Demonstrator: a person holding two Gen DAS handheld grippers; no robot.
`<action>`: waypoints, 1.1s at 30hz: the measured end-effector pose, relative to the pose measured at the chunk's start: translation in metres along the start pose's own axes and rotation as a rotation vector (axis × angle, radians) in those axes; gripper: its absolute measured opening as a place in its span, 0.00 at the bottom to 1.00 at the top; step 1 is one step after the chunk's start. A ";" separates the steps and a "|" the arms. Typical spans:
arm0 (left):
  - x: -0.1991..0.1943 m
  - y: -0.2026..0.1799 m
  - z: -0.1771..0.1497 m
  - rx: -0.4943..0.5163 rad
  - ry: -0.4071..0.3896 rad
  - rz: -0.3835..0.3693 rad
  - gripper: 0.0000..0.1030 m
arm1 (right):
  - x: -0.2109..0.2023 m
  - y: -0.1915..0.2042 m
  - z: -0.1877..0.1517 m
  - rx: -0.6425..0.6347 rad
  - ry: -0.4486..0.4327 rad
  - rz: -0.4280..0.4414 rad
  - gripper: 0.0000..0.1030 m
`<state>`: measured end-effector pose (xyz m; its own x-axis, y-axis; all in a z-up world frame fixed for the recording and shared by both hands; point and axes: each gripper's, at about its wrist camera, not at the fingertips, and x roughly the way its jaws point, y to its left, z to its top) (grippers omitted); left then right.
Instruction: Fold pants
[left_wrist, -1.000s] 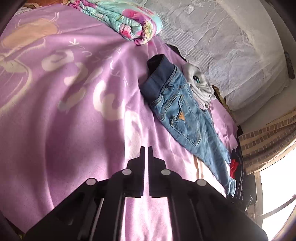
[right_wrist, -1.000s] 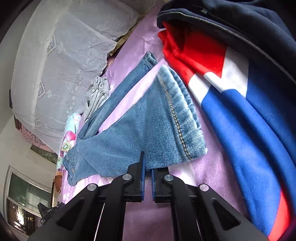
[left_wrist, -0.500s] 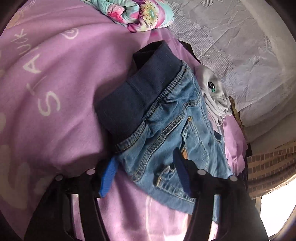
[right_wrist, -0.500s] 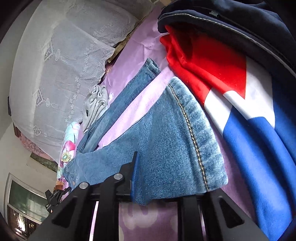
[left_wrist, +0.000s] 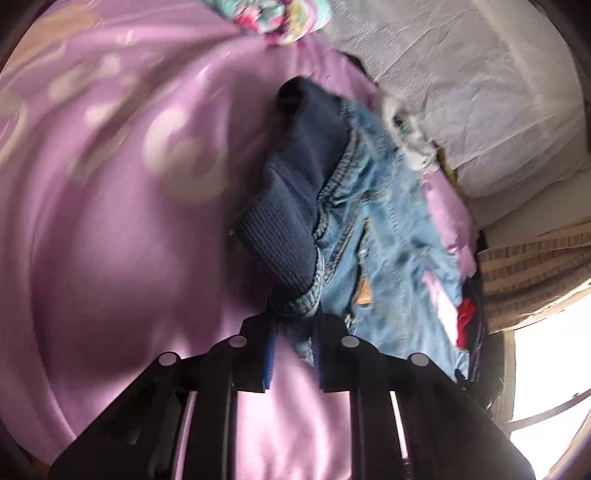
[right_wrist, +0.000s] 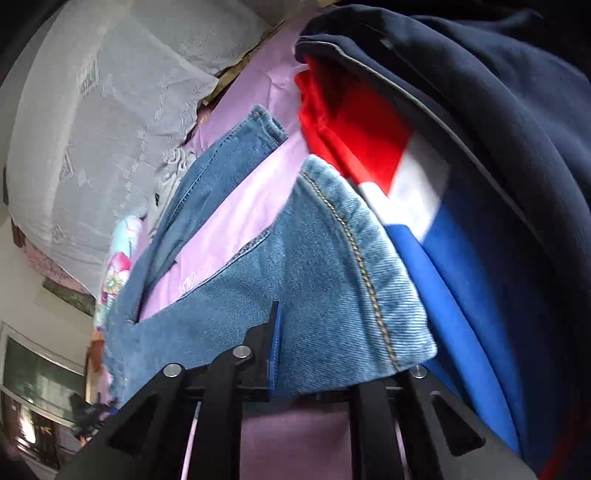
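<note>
We see the jeans (left_wrist: 388, 236) spread on a bed's purple blanket (left_wrist: 110, 221) beside a white lace curtain (right_wrist: 110, 110). Our left gripper (left_wrist: 293, 325) clamps the waistband corner; our right gripper (right_wrist: 332, 354), seemingly spread wide, straddles 1 leg hem.

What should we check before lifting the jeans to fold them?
1. Left gripper on the waist corner of the jeans: ok, fabric is bunched between its fingers.
2. Right gripper on the leg cuff: cannot tell, denim lies over the fingers but the right finger is hidden.
3. Other leg free: ok, it lies flat on the purple sheet, apart from the held leg.
4. Red and blue garment clear of the cuff: not ok, it sits right against it.
5. Grey cloth off the jeans: cannot tell, it is blurred at their edge.
</note>
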<state>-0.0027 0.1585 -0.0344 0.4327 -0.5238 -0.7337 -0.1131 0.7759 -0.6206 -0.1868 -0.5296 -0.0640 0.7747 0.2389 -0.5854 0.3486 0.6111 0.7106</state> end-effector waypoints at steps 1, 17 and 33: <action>0.002 0.010 -0.004 -0.015 0.022 -0.016 0.18 | -0.009 0.001 0.002 0.008 -0.021 -0.017 0.22; -0.004 -0.027 0.126 -0.047 -0.134 -0.055 0.76 | 0.084 0.129 0.114 0.002 -0.021 0.087 0.58; 0.086 -0.065 0.118 0.258 -0.172 0.087 0.96 | 0.209 0.196 0.117 -0.010 0.085 -0.081 0.04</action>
<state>0.1479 0.1044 -0.0249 0.5784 -0.4019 -0.7099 0.0649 0.8901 -0.4511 0.1047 -0.4479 -0.0014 0.6968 0.2515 -0.6718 0.4023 0.6383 0.6563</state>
